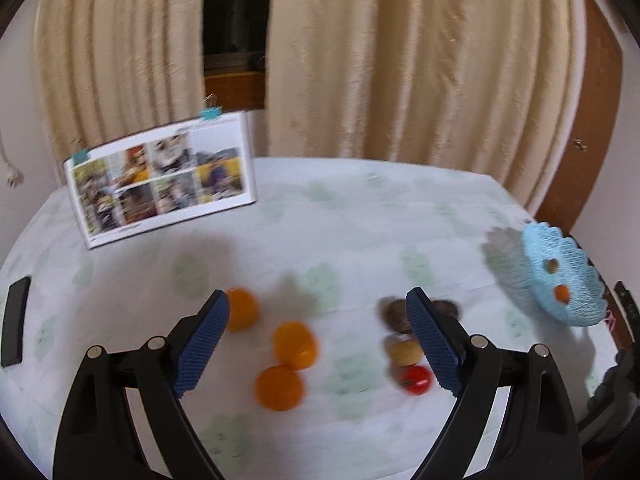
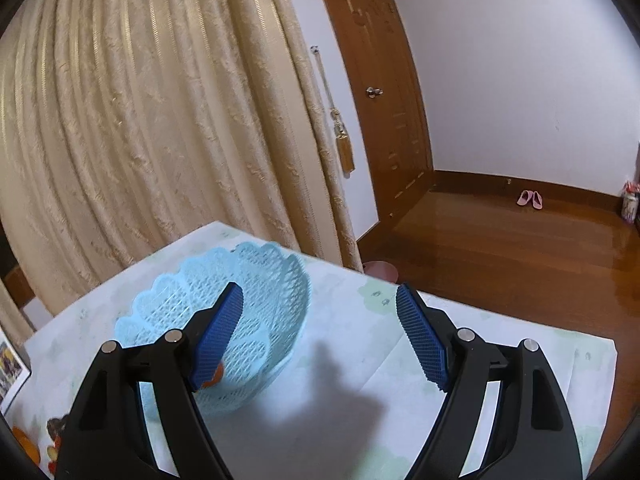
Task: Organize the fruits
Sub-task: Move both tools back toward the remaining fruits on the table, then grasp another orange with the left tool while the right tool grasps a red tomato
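In the left wrist view, three oranges (image 1: 294, 345) lie on the white tablecloth between the fingers of my open, empty left gripper (image 1: 318, 308). A red fruit (image 1: 416, 379), a yellowish fruit (image 1: 403, 351) and a dark brown fruit (image 1: 396, 312) lie by its right finger. A light blue lattice basket (image 1: 560, 280) at the right holds a small orange piece and a brownish one. In the right wrist view, my right gripper (image 2: 320, 304) is open and empty above the table, the basket (image 2: 256, 312) under its left finger.
A photo calendar (image 1: 160, 184) stands at the back left of the table (image 1: 340, 220). A black device (image 1: 16, 320) lies at the left edge. Cream curtains (image 2: 160, 120) hang behind. The table's right edge (image 2: 520, 320) drops to a wooden floor.
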`<action>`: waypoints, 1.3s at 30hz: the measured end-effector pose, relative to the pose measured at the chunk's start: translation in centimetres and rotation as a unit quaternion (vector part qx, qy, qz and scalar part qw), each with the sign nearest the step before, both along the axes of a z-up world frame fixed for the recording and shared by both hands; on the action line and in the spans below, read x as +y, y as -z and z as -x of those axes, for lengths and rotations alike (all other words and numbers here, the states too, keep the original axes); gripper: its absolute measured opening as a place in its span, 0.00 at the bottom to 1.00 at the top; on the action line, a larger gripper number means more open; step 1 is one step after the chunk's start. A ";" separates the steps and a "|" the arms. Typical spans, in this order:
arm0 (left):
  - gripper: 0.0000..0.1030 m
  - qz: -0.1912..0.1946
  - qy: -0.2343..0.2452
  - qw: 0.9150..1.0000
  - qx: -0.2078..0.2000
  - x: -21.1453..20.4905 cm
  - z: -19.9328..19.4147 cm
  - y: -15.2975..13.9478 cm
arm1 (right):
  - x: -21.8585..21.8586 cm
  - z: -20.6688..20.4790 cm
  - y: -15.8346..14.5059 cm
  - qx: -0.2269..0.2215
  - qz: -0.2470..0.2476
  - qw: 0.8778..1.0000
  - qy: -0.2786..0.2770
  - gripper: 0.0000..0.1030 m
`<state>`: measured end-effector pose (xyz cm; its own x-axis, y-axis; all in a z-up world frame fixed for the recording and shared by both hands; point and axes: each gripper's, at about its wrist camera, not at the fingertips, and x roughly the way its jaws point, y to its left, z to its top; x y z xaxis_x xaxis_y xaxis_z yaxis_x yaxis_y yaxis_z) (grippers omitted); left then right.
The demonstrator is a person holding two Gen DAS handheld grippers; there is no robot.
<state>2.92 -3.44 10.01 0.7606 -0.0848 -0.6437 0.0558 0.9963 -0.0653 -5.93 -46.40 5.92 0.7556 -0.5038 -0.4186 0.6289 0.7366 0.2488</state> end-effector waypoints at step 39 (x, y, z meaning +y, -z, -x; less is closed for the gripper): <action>0.39 0.022 0.045 0.997 0.065 3.4 1.2 6.7 | 26.5 -6.0 2.7 0.152 -0.009 0.884 -0.442 0.70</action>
